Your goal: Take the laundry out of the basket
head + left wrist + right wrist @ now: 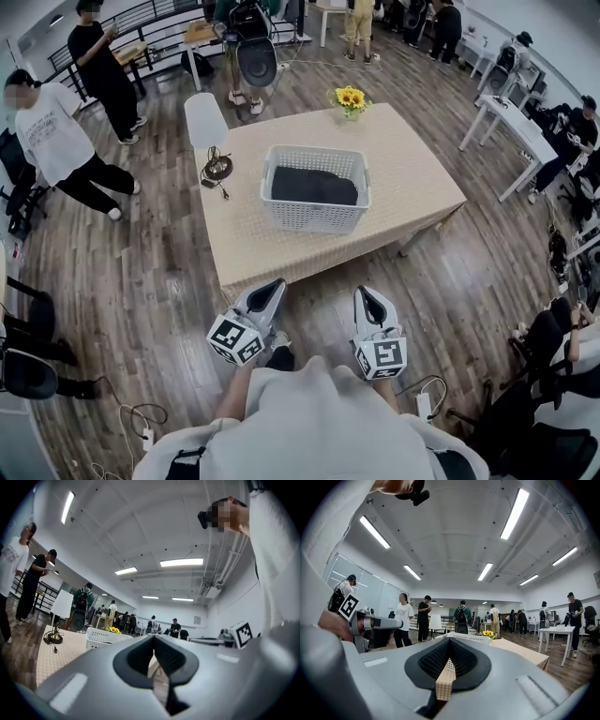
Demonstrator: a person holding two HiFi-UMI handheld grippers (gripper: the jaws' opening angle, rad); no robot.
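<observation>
A white slatted laundry basket (316,217) stands in the middle of a table with a beige checked cloth (403,155). Dark laundry (314,186) lies inside it, filling the bottom. Both grippers hang close to my body, short of the table's near edge and apart from the basket. My left gripper (273,285) is shut and holds nothing; in the left gripper view (153,641) its pads meet, with the basket (101,637) beyond to the left. My right gripper (367,294) is also shut and empty; in the right gripper view (448,644) the basket rim (466,638) shows just above it.
A pot of sunflowers (350,98) stands at the table's far edge. A small round device with a cable (217,169) lies at its left side. A white chair (204,117) stands behind. People (56,141) stand on the wooden floor at the left and back; white desks (511,127) are at the right.
</observation>
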